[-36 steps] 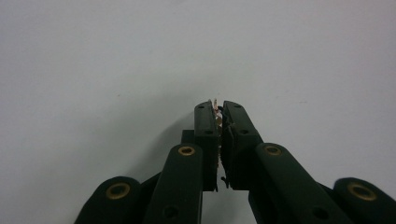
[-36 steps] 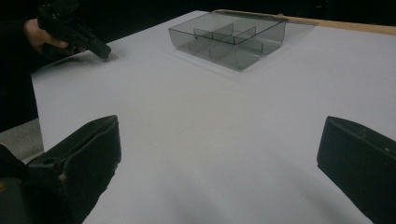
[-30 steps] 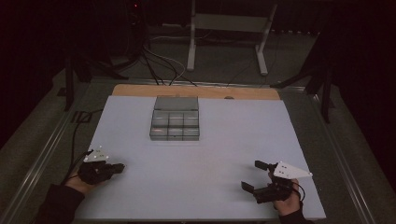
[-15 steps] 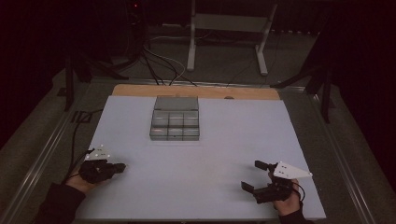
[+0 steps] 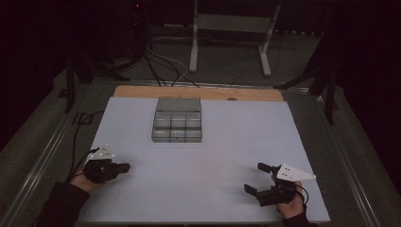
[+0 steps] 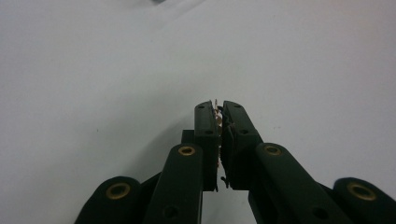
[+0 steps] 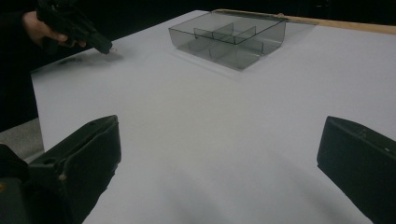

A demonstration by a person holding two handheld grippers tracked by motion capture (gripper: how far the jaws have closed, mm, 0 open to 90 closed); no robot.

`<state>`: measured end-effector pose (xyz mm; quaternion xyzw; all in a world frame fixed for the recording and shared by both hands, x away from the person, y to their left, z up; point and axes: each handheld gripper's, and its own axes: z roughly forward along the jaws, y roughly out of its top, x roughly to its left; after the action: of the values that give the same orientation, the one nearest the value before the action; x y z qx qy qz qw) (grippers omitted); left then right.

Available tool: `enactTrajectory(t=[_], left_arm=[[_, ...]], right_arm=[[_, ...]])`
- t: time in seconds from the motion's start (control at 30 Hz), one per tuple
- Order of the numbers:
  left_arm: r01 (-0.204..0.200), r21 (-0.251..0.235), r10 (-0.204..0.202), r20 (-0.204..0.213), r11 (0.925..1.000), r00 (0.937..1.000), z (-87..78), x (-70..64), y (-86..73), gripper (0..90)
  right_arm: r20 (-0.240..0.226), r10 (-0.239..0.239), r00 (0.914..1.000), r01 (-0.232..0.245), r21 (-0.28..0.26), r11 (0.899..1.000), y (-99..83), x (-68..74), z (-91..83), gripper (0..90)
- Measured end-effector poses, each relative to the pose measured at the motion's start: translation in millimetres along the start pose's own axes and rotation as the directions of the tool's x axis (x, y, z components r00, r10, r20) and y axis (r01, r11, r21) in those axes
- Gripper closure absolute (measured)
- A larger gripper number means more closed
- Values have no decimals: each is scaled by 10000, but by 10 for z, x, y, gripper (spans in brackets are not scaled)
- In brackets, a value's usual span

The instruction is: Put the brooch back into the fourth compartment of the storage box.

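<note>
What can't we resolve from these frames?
- Left gripper: something tiny sits pinched between the shut jaws; too small to identify in the left gripper view.
- Compartment tray: any contents, too dim and small in the high view.
- Right gripper: jaw tips cut off by the right gripper view's edges.

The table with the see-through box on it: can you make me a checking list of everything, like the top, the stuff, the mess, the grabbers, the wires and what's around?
Surface: white table top, bare and flat, with a wooden strip along its far edge.
Job's things: clear divided box toward the far middle; its compartments look empty.
Clutter: nothing seen.
Grippers: left gripper low at the near left, jaws closed, with a small sliver of something between the tips, too small to tell. Right gripper at the near right, jaws wide apart, holding nothing.
Cables: a black cable runs off the table's left side; more cables on the floor beyond.
Surroundings: dark room, a white stand behind the table.
</note>
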<state>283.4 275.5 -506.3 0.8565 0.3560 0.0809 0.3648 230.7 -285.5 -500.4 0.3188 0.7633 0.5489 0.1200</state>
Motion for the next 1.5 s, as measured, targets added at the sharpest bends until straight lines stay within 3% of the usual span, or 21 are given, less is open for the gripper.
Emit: enactTrajectory(t=[0.83, 1.5], left_arm=[[-349, -42, 350, 350, 9994, 9988, 76, 1, 312, 878], [-737, -349, 759, 663, 9967, 9949, 117, -16, 631, 878]], right_arm=[[-4, 77, 10000, -77, -21, 10000, -3, -3, -5, 0], [-9, 66, 10000, -66, -11, 10000, -5, 0, -5, 0]])
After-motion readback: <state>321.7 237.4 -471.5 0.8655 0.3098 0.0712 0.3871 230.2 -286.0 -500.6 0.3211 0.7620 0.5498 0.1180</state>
